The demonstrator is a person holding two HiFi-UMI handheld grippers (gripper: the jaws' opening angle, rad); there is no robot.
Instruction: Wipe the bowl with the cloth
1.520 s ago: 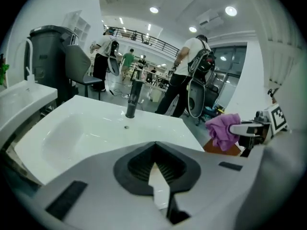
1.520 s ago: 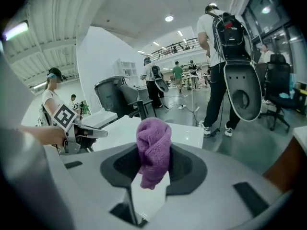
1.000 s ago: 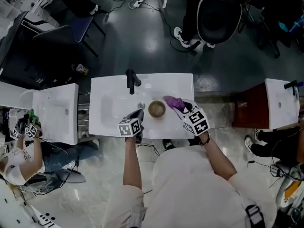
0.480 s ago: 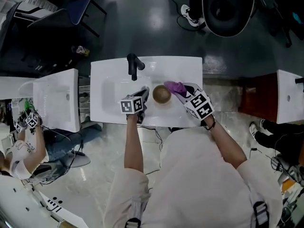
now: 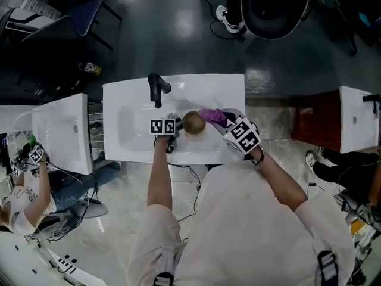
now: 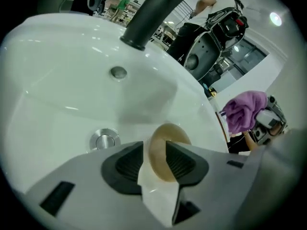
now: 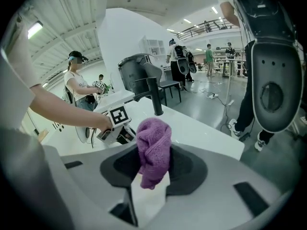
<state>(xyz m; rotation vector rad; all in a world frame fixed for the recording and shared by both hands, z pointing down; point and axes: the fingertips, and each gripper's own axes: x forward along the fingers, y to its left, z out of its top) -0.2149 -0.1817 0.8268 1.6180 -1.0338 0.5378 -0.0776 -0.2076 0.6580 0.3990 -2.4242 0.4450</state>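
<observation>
A tan wooden bowl [image 5: 194, 123] stands in the white sink [image 5: 128, 148], just right of the drain [image 6: 105, 139]. My left gripper [image 5: 177, 124] reaches it from the left. Its jaws have just been opening and now stand open, with the bowl's [image 6: 162, 145] near side in the gap between the pads. My right gripper [image 5: 224, 121] is at the bowl's right, shut on a bunched purple cloth [image 5: 211, 115]. In the right gripper view the cloth [image 7: 154, 150] sticks up from between the jaws. The left gripper view shows the cloth [image 6: 244, 110] hanging above the sink's right rim.
A black faucet [image 5: 156, 89] rises at the sink's back, left of the bowl. More white sinks stand to the left [image 5: 59, 136] and far right [image 5: 357, 124]. A black chair [image 5: 274, 8] and cables are on the dark floor beyond. Another person [image 5: 24, 183] stands at far left.
My left gripper has come forward and down from the sink's front edge to the bowl's left side. The right gripper with the cloth has stayed close by the bowl's right.
</observation>
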